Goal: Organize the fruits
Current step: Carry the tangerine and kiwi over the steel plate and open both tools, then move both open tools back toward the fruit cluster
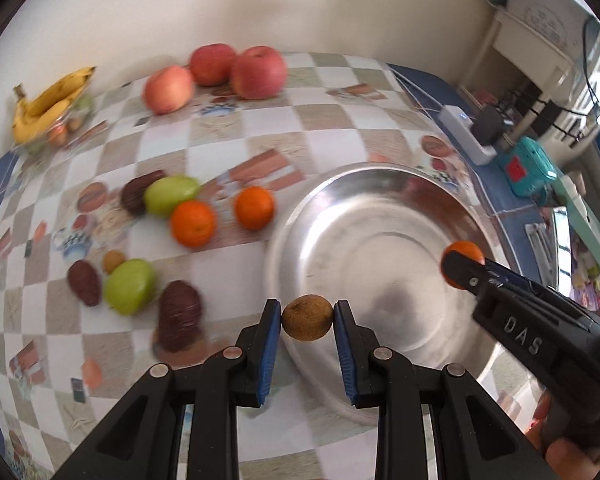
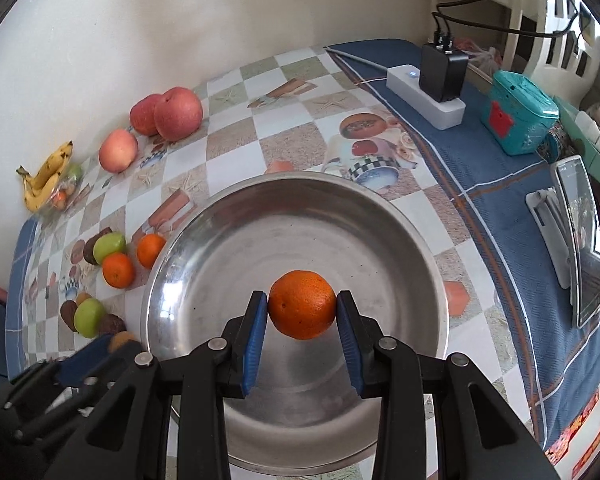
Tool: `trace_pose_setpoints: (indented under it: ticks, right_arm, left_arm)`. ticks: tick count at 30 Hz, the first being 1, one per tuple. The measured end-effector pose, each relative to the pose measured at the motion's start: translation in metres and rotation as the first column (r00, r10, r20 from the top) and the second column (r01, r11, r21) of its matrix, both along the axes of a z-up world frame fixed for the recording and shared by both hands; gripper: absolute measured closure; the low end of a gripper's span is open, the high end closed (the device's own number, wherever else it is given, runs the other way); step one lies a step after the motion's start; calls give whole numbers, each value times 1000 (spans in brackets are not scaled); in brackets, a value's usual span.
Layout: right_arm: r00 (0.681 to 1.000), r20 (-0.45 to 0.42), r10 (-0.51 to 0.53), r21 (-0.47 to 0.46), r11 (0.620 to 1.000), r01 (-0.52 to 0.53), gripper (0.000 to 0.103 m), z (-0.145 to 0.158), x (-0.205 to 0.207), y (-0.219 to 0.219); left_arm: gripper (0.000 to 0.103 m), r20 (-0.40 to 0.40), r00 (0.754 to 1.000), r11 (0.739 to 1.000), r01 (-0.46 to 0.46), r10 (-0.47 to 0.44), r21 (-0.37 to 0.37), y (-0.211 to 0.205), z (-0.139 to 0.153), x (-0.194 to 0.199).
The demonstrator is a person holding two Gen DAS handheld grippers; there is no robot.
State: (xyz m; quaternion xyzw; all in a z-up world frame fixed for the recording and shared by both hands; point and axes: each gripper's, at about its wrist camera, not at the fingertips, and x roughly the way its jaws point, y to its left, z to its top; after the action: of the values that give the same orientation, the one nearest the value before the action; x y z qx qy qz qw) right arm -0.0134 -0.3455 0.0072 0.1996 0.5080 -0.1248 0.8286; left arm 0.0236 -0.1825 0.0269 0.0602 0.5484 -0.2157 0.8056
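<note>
My left gripper (image 1: 307, 317) is shut on a small brown round fruit (image 1: 307, 317), held over the near left rim of a steel bowl (image 1: 400, 184). My right gripper (image 2: 302, 310) is shut on an orange (image 2: 302, 309) above the bowl (image 2: 228, 240), whose inside holds nothing. The left wrist view shows that orange (image 1: 465, 251) over the bowl's right rim. On the checked tablecloth lie two oranges (image 1: 192, 223), green fruits (image 1: 130, 286), dark brown fruits (image 1: 179, 314), three apples (image 1: 258, 72) and bananas (image 1: 46, 106).
A white power strip (image 2: 426, 92) with black chargers, a teal box (image 2: 520, 118) and a phone on a stand (image 2: 582, 240) sit on the blue cloth to the right. A wall runs behind the table. A hand (image 1: 568, 456) holds the right gripper.
</note>
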Motion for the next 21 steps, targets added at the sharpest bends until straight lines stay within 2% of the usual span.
trace_pose_setpoints:
  ticks: [3, 5, 10, 11, 12, 14, 17, 20, 21]
  right_arm:
    - [1000, 4, -13, 2, 1000, 13, 61, 2, -1, -3]
    - [1000, 11, -22, -1, 1000, 22, 45, 5, -2, -5]
    - [999, 30, -29, -1, 1000, 29, 41, 11, -4, -6]
    - [999, 25, -30, -11, 999, 30, 35, 11, -3, -5]
    - [999, 20, -32, -20, 999, 32, 32, 11, -2, -5]
    - [999, 11, -36, -35, 999, 36, 28, 10, -1, -5]
    - [999, 7, -34, -51, 998, 35, 24, 10, 0, -4]
    - [1000, 8, -20, -65, 998, 20, 18, 9, 1, -2]
    - [1000, 5, -10, -74, 997, 11, 18, 9, 2, 0]
  left_arm:
    - [71, -17, 1000, 1000, 12, -12, 0, -9, -4, 1]
    - [69, -16, 1000, 1000, 13, -13, 7, -11, -6, -1]
    - [56, -32, 999, 1000, -28, 28, 14, -1, -15, 4]
    - [49, -34, 999, 999, -37, 37, 17, 3, -16, 5]
    - [37, -33, 998, 999, -46, 47, 22, 6, -17, 6]
    - [25, -27, 998, 998, -62, 63, 28, 14, -18, 9]
    - [17, -14, 994, 993, -105, 106, 51, 31, -19, 14]
    - [0, 14, 986, 984, -169, 168, 60, 51, -20, 19]
    - [0, 24, 981, 979, -192, 191, 62, 57, -20, 21]
